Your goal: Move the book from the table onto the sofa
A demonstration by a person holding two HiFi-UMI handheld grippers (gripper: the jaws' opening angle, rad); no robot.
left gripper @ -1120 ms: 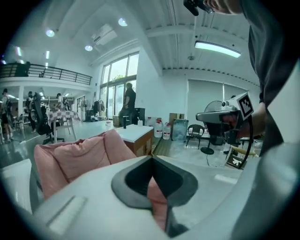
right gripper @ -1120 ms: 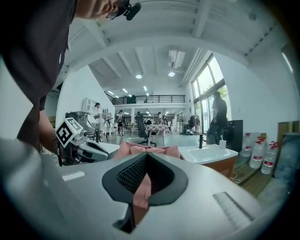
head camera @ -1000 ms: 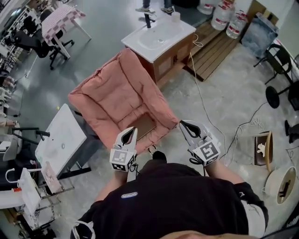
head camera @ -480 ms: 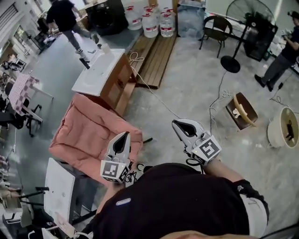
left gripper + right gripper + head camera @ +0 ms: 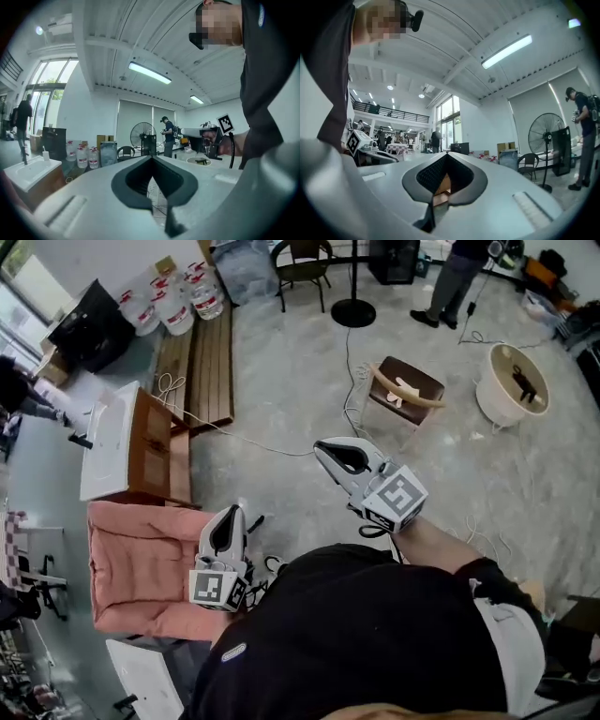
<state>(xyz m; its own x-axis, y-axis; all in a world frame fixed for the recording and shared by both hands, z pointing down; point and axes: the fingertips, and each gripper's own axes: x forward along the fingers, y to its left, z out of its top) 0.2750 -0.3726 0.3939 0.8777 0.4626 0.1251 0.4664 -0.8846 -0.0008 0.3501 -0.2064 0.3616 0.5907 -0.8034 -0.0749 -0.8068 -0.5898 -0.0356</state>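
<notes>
No book shows in any view. The pink sofa (image 5: 131,563) lies at the left of the head view, and its visible cushion is bare. My left gripper (image 5: 232,511) hangs over the sofa's right edge with its jaws shut on nothing. My right gripper (image 5: 321,446) is held over the bare floor, further right and away from the sofa, also shut and empty. In the left gripper view the left gripper (image 5: 151,157) points level across the room. The right gripper (image 5: 446,154) likewise points level across the room in its own view.
A white washbasin cabinet (image 5: 112,442) stands beyond the sofa, beside a wooden bench (image 5: 199,362) and water bottles (image 5: 171,304). A brown stool (image 5: 405,390), a round beige tub (image 5: 511,381) and a fan stand (image 5: 353,310) stand on the floor ahead. Cables (image 5: 281,448) cross it. A white table (image 5: 148,681) is at lower left.
The head view has swung to the right, so the sofa slid from the centre to the left edge. Both grippers stayed shut and empty, and the right one now reaches further out.
</notes>
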